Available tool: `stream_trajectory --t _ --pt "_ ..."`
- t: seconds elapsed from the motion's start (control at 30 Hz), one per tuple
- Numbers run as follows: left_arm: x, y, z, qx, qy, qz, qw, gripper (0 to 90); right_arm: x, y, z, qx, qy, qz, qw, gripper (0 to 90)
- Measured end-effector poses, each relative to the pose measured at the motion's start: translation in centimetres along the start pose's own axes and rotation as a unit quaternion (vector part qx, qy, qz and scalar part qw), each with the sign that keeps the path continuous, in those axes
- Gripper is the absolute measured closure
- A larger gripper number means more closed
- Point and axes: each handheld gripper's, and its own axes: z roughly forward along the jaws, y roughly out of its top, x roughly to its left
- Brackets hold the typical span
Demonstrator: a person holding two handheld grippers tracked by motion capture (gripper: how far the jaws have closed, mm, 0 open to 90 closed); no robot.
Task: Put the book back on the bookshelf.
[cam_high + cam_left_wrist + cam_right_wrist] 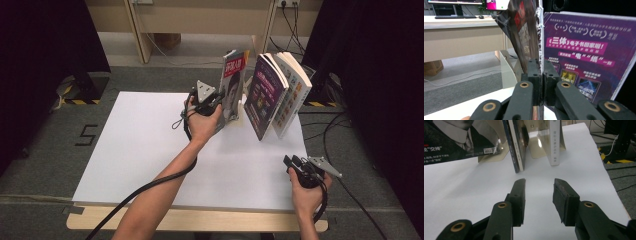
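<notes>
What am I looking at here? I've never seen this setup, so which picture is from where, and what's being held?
A person sits at a white table with a hand-held two-jaw gripper in each hand. The high view looks down from above; the other two come from cameras riding on the grippers, looking along their black jaws. The left gripper is shut on the edge of a thin magazine, holding it upright. Beside it stand a purple book and a white book, leaning among clear bookends. The right gripper rests near the table's front edge, jaws open, holding nothing.
</notes>
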Motion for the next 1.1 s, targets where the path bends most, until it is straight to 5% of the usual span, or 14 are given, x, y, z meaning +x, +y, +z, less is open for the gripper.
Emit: stream_trajectory --t 0.7,1.1 --pt "0.0 -2.7 -1.2 0.026 -0.004 0.019 0.9995 84.1 0.3 -0.2 0.0 0.006 0.006 -0.003 1.0000 63.0" --pt "0.4 -3.4 -2.0 0.058 -0.023 -0.002 0.9981 79.6 0.3 -0.3 0.1 0.010 0.007 0.004 0.9999 62.9"
